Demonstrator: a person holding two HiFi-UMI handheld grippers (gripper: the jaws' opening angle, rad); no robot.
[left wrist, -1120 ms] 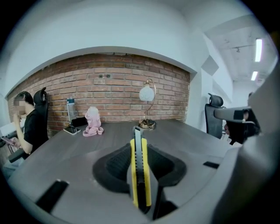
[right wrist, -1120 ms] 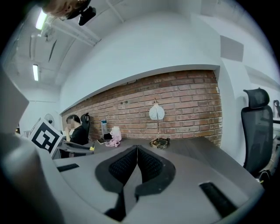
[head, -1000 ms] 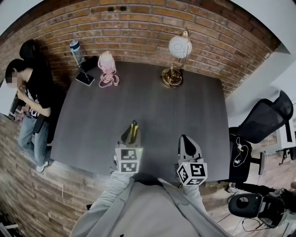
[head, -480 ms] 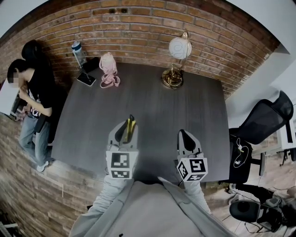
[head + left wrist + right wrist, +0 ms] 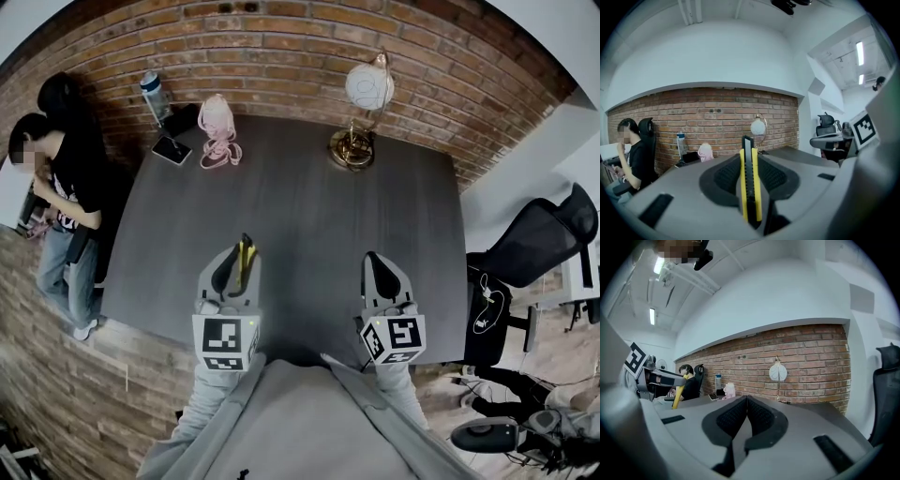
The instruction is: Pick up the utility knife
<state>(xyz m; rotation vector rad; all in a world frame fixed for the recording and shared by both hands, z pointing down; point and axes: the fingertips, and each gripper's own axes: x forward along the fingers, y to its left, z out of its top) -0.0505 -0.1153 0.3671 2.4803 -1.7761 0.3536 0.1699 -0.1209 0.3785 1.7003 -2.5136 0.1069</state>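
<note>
The left claw pinches the yellow utility knife by its flat sides, probably so that it cannot twist. The knife's tip points toward the globe desk lamp, well short of it, and it seems clear of the desk. The right claw, pressed together and empty, hangs alongside, apparently unneeded.

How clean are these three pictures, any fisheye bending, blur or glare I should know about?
Head view: strong fisheye, the brick wall bows in an arc above the table. Left gripper view: the utility knife between the jaws is crisp, and the ceiling lights blow out at upper right. Right gripper view: the closed jaws look slightly soft, and the corners go black.
</note>
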